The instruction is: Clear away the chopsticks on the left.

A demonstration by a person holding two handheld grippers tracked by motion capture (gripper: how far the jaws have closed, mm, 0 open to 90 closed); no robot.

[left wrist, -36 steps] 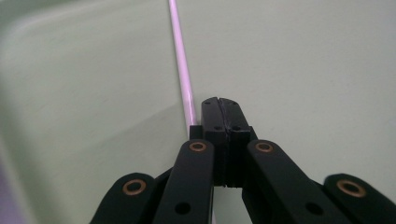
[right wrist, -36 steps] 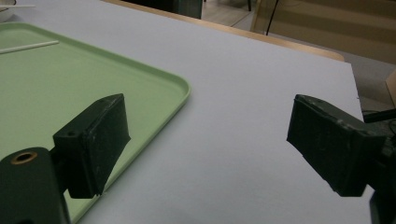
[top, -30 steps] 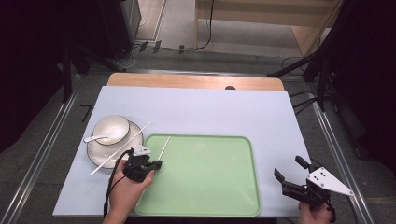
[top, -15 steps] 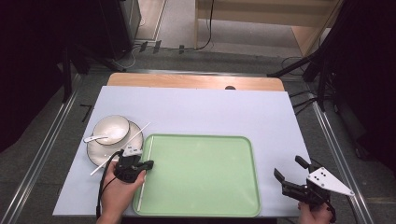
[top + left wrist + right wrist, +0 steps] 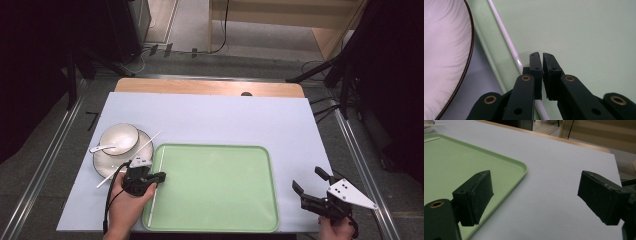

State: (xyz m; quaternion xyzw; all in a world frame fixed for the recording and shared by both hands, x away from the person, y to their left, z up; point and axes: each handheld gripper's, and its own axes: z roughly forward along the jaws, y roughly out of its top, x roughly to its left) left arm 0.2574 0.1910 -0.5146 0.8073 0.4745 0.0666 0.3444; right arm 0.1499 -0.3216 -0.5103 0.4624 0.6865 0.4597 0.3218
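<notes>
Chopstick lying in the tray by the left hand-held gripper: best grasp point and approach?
Grip the white chopstick mid-shaft, coming straight down from above, jaws straddling it crosswise. It is thin and lies flat on the green tray along its left rim, which probably blocks a side approach.

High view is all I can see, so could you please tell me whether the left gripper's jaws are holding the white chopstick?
Observer: No. The left gripper has its jaws almost together with nothing between them, and the chopstick lies beside them.
Operator: Is it inside the tray?
Observer: Yes, it lies on the green tray floor, just inside the raised edge nearest the plate.
Operator: And the right gripper?
Observer: The right gripper has its jaws wide apart over the bare mat, empty.
</notes>
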